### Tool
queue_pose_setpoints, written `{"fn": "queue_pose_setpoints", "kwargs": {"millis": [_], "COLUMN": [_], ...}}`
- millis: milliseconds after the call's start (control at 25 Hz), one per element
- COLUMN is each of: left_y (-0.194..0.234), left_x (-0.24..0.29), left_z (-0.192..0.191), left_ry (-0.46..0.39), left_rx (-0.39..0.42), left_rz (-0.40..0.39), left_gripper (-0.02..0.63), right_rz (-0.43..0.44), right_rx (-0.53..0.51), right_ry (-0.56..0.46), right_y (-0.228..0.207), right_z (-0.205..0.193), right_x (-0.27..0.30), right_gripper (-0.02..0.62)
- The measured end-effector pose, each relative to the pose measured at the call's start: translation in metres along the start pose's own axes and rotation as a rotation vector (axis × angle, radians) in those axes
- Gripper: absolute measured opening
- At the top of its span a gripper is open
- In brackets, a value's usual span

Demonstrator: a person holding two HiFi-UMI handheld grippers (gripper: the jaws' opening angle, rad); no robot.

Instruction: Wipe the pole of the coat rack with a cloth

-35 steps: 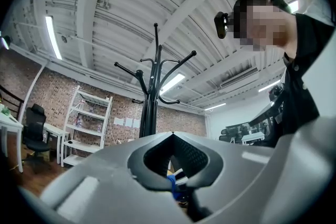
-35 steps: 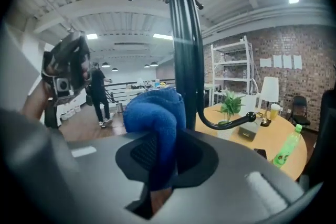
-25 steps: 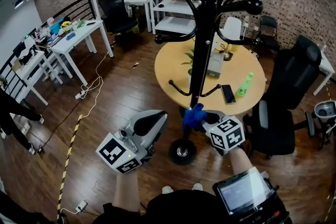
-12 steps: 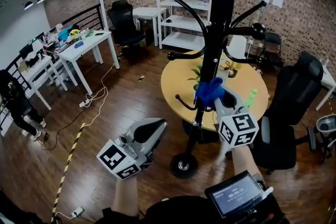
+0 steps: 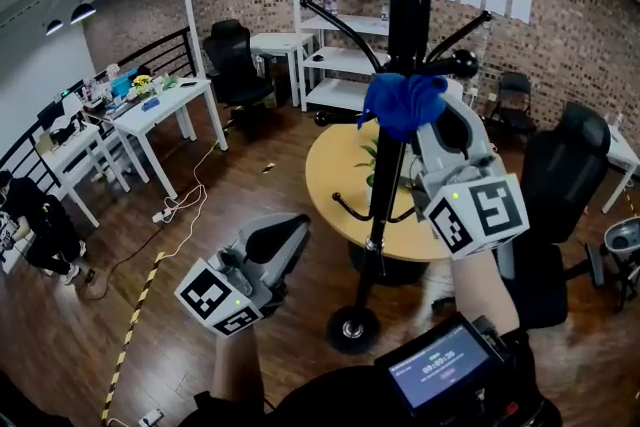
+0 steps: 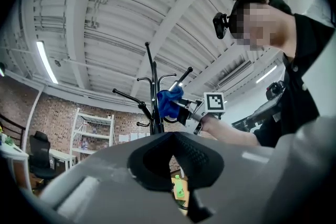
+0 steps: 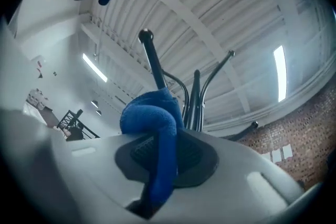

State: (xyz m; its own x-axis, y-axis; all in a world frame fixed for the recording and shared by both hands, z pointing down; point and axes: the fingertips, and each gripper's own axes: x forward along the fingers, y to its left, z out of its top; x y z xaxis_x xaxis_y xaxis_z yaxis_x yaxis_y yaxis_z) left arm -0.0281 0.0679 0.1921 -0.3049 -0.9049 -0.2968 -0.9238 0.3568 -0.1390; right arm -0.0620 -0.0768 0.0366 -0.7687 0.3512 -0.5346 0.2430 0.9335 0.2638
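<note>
My right claw (image 5: 428, 120) is clenched on the blue cloth (image 5: 400, 103), pressing it against the pole (image 5: 383, 185) up by the hooks (image 5: 461, 65). My left claw (image 5: 290, 237) hangs low, clenched empty, apart from the pole.

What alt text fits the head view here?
The right gripper holds a blue cloth against the black coat rack pole, high up near its hooks. The left gripper hangs lower left, empty, jaws together; a round table stands behind the rack.
</note>
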Motion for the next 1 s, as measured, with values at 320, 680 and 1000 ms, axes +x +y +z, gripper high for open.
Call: {"fn": "queue_pose_setpoints", "kwargs": {"millis": [320, 680, 1000], "left_y": [0.003, 0.004, 0.000], "left_x": [-0.003, 0.001, 0.003], "left_z": [0.011, 0.007, -0.010], "left_ry": [-0.026, -0.020, 0.016], "left_rx": [0.032, 0.017, -0.020], "left_rz": [0.008, 0.027, 0.023], "left_gripper": [0.002, 0.002, 0.002], "right_rz": [0.128, 0.086, -0.012], "right_rx": [0.015, -0.037, -0.027], "right_ry": [-0.184, -0.151, 0.172], "right_y": [0.039, 0.023, -0.010], "right_z": [0.084, 0.060, -0.079], "right_x": [-0.032, -0.021, -0.003], "right_gripper": [0.048, 0.048, 0.048]}}
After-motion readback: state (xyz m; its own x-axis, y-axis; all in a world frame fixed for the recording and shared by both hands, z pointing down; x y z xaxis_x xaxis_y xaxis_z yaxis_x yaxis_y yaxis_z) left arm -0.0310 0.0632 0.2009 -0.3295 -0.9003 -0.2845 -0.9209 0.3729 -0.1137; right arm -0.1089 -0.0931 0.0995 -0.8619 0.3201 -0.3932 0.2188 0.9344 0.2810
